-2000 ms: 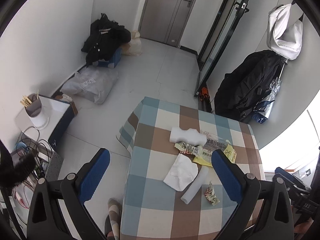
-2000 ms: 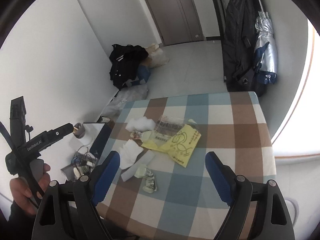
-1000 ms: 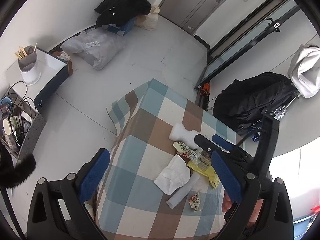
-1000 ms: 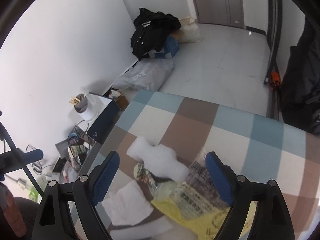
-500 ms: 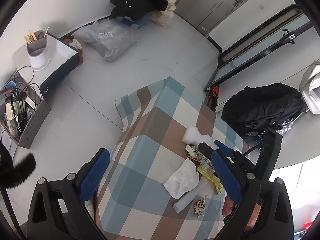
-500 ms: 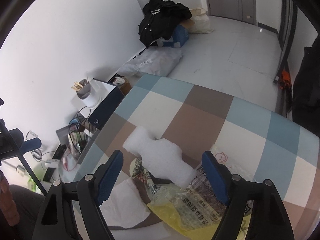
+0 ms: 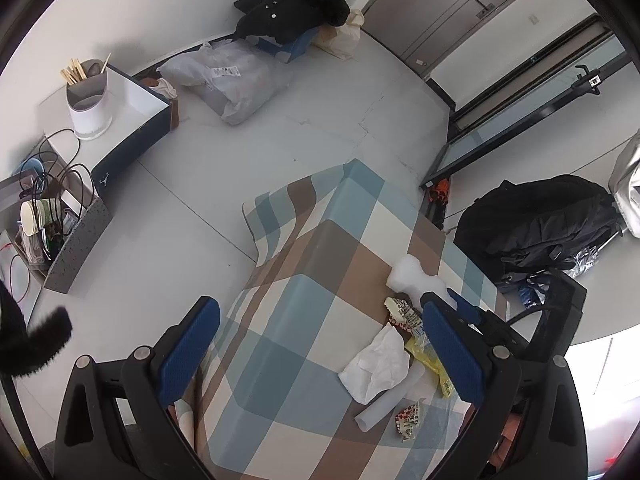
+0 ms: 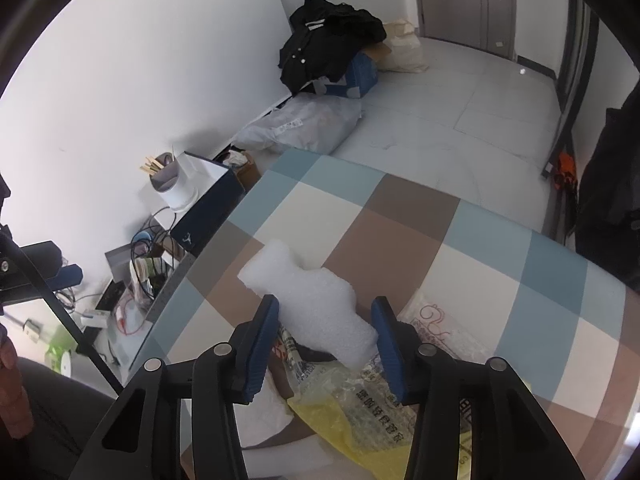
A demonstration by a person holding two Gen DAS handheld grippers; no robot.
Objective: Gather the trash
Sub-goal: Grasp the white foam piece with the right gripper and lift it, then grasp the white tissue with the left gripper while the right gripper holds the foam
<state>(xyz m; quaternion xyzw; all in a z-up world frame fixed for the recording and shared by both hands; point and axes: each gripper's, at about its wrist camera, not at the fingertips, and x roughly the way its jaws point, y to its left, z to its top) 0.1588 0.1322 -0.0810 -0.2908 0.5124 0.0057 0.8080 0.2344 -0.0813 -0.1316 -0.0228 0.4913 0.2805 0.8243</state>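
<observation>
On the checked tablecloth (image 8: 404, 216), right gripper (image 8: 326, 326) with jaws spread astride white foam piece (image 8: 308, 292), not yet pinching; left gripper (image 7: 320, 354) spread wide above.

A table with checked cloth (image 7: 320, 340) carries a white foam piece (image 8: 308, 296), crumpled tissue (image 7: 376, 364), yellow bag (image 8: 360, 432) and small wrappers (image 7: 408, 420)

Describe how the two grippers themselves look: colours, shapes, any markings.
Both look alike. The left gripper and the right gripper each have a black plastic frame with triangular cut-outs and round silver screws. The fingers are covered with blue, finely ribbed pads. No cable or lettering shows on them.
</observation>
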